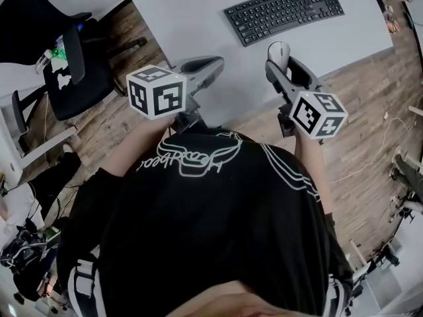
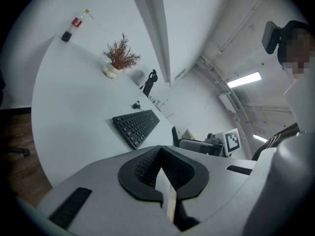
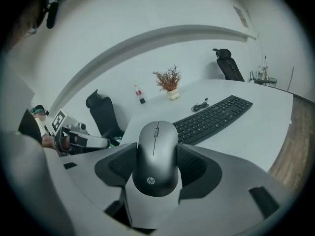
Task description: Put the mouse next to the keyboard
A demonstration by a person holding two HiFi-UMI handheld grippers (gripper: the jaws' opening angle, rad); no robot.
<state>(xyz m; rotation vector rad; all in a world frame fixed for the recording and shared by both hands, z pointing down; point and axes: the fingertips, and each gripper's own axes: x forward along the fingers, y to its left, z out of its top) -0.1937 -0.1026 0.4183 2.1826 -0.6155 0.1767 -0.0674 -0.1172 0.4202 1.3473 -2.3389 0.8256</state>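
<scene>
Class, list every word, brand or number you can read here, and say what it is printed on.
"hp": on the mouse.
Legends on the keyboard: too small to read.
Label on the bottle: too small to read.
Script on the shirt: not legible.

Setting: office | evidence noted: long white desk [image 1: 192, 18] with keyboard [image 1: 284, 13] | swivel office chair [image 1: 92, 78] parked beside | wood-plank floor [image 1: 370, 98]
</scene>
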